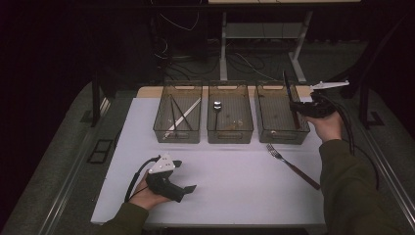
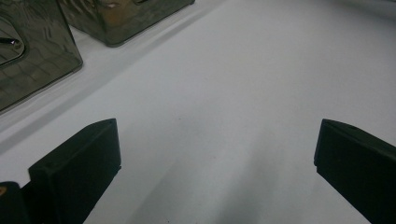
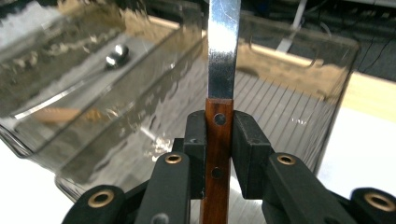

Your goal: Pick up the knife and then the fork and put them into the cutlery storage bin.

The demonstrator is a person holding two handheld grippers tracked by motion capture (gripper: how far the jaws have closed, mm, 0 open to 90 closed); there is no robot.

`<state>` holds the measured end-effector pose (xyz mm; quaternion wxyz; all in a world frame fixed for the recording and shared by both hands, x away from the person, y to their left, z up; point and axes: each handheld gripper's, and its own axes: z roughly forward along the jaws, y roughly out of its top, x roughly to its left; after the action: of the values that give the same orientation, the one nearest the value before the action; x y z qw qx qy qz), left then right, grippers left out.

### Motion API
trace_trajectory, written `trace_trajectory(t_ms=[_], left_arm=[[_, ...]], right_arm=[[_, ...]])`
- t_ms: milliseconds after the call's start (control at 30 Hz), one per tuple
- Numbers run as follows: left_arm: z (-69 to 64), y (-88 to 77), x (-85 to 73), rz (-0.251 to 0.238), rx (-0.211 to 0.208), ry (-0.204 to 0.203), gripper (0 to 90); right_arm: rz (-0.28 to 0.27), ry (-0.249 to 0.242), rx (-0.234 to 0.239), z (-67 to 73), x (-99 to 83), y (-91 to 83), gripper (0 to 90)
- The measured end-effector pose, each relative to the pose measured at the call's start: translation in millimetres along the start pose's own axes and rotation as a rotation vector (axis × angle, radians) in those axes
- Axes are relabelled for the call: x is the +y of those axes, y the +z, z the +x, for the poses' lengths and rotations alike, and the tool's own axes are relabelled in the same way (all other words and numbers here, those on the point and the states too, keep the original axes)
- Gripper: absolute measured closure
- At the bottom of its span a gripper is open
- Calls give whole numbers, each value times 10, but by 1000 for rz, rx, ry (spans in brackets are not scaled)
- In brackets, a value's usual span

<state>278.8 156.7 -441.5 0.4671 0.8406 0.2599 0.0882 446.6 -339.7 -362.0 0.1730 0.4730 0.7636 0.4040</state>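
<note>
My right gripper (image 1: 295,105) is shut on the wooden handle of a table knife (image 1: 289,95), whose blade stands upward over the right-hand smoky plastic bin (image 1: 281,136). In the right gripper view the knife (image 3: 223,51) rises straight between the pads of the right gripper (image 3: 218,140), with the right bin (image 3: 299,107) behind it. My left gripper (image 1: 185,175) rests low on the white table at the front left, held in a hand. Its jaws stand wide apart in the left gripper view, nothing between them (image 2: 217,154).
Three bins stand in a row at the table's back: the left bin (image 1: 177,138) holds chopsticks (image 1: 183,116), the middle bin (image 1: 230,138) a spoon (image 1: 217,105). A wooden-handled fork (image 1: 288,164) lies on the table in front of the right bin.
</note>
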Motion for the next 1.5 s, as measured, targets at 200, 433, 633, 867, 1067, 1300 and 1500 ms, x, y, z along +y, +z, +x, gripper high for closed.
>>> trace_trajectory(t_ms=[200,433,633,867,1067,1300,1500], left_arm=[[-3,-2,0,1,-1,4,0],[-6,4,0,5,-3,7,0],[-11,7,-1,5,-4,6,0],[-12,6,-1,5,-5,7,0],[-12,6,-1,5,-5,7,0],[-13,4,0,4,-4,7,0],[-16,4,-1,3,-5,6,0]], right_arm=[[70,4,-15,-13,-107,156,769],[157,-24,-34,-30,-198,239,768],[203,-59,-58,-3,-204,270,757],[169,-49,-43,-19,-184,211,611],[104,-18,8,7,-140,62,521],[31,-50,49,158,-111,-196,458],[3,-57,89,276,-178,-374,386]])
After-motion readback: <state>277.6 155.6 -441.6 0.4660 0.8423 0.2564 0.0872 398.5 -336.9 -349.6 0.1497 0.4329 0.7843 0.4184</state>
